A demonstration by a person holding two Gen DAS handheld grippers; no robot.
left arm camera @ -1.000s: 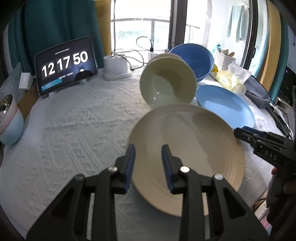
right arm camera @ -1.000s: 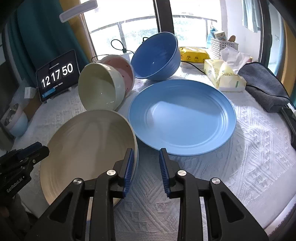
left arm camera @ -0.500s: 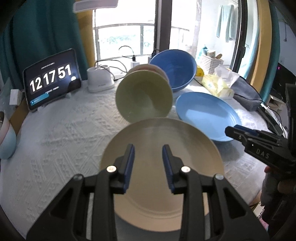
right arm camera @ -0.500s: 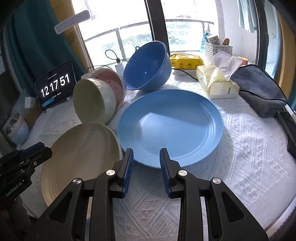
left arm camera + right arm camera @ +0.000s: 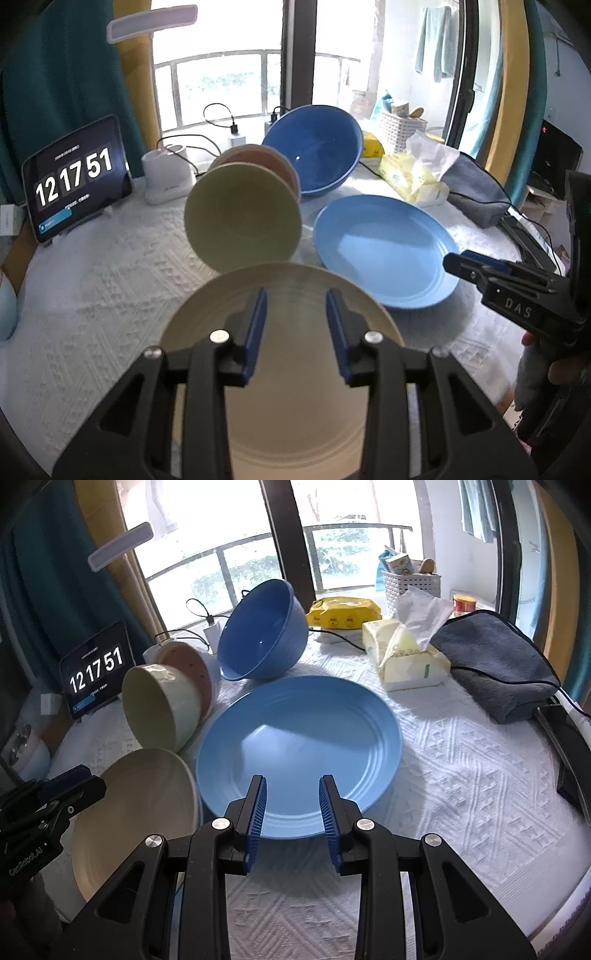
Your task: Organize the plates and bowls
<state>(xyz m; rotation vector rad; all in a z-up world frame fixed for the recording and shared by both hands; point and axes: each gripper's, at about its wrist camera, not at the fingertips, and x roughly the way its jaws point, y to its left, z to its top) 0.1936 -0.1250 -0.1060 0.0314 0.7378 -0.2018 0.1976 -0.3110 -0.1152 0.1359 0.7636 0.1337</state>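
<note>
Five dishes unsorted on surface (image 5: 461, 775): blue plate (image 5: 299, 753), cream plate (image 5: 280, 365), three tipped bowls; nothing stacked; left gripper (image 5: 295, 314) and right gripper (image 5: 291, 801) fingers narrowly parted, empty.

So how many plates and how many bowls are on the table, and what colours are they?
Plates: 2, the cream plate and the light blue plate.
Bowls: 3, the green bowl, the pink bowl and the dark blue bowl, all tipped on their sides.
Total: 5 dishes.

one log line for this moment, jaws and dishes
left gripper: jaws open over cream plate | right gripper: jaws open over blue plate | bowls: on their sides
</note>
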